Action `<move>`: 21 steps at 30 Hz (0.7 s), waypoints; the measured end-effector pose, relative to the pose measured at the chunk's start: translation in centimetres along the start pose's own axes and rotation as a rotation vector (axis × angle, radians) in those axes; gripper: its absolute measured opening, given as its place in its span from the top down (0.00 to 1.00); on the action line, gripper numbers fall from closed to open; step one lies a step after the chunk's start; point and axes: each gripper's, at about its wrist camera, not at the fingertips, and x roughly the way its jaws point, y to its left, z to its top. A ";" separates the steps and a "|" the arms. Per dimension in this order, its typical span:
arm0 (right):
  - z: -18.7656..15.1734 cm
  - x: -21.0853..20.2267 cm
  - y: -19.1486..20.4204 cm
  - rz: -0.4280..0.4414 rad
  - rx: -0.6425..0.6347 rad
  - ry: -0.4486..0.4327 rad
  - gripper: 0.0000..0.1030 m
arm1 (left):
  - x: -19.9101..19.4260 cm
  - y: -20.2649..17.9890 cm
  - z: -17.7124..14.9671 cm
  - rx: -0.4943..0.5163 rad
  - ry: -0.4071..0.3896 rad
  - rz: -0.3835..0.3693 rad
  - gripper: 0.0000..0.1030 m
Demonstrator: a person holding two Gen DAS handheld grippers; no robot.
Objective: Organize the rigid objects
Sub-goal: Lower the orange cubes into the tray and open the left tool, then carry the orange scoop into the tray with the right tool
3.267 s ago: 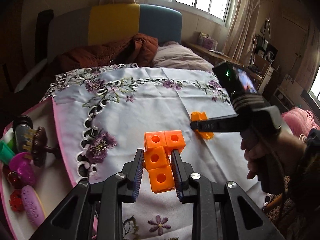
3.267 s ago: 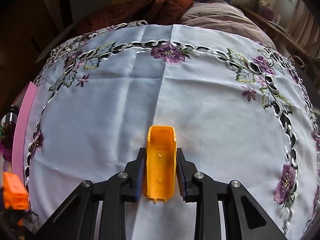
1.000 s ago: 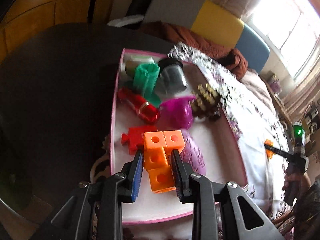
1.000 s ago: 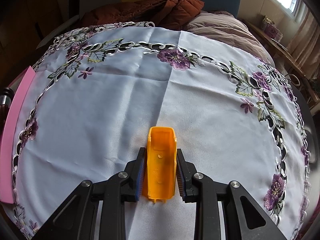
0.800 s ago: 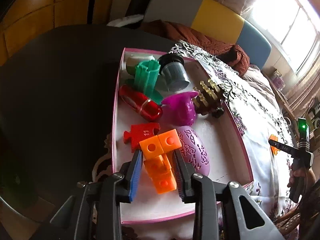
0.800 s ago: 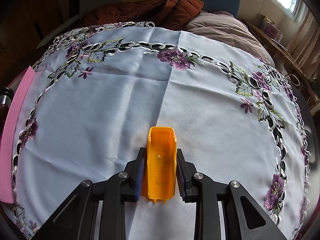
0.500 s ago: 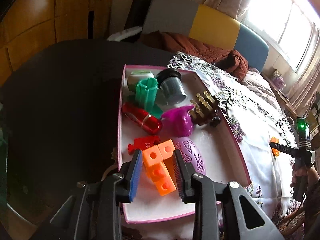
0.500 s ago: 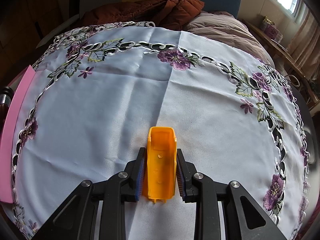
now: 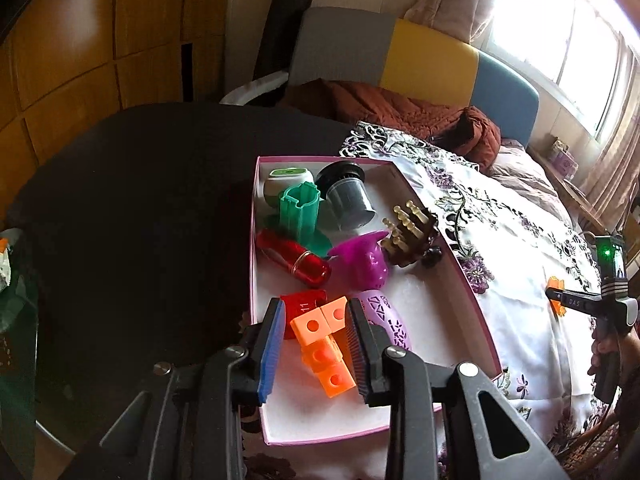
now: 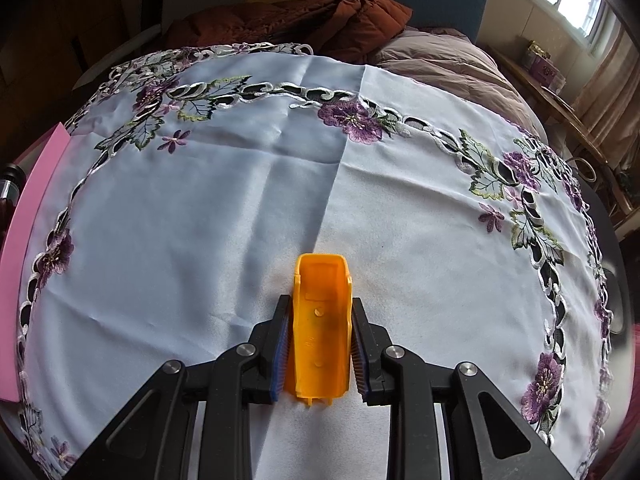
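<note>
In the left wrist view my left gripper [image 9: 316,348] is open above the pink-rimmed box [image 9: 472,300]. The orange cube block [image 9: 324,348] lies loose and tilted between the fingers, on the box's white floor. My right gripper [image 10: 318,348] is shut on a yellow-orange plastic piece [image 10: 322,328] and holds it over the white embroidered tablecloth [image 10: 240,208]. It also shows in the left wrist view [image 9: 560,302], far right.
The box holds a red piece [image 9: 298,310], a purple perforated oval [image 9: 386,322], a magenta shape [image 9: 362,264], a red cylinder [image 9: 294,258], a green piece [image 9: 300,212], a grey cup [image 9: 348,198] and a brown pegged piece [image 9: 410,234]. A dark tabletop [image 9: 140,220] lies left. The box's pink edge [image 10: 24,248] shows at left.
My left gripper carried the orange block from the tablecloth over the box, then opened; the block dropped and tilted onto the box floor. The right gripper has stayed still with its piece.
</note>
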 end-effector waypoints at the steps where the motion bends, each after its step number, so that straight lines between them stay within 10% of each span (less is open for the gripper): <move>1: 0.0 0.0 0.1 -0.002 -0.002 -0.001 0.73 | 0.0 0.0 0.0 0.001 0.000 0.000 0.70; 21: 0.0 -0.8 -0.1 0.004 0.064 0.006 0.74 | -0.7 0.4 0.2 -0.007 -0.021 -0.006 0.70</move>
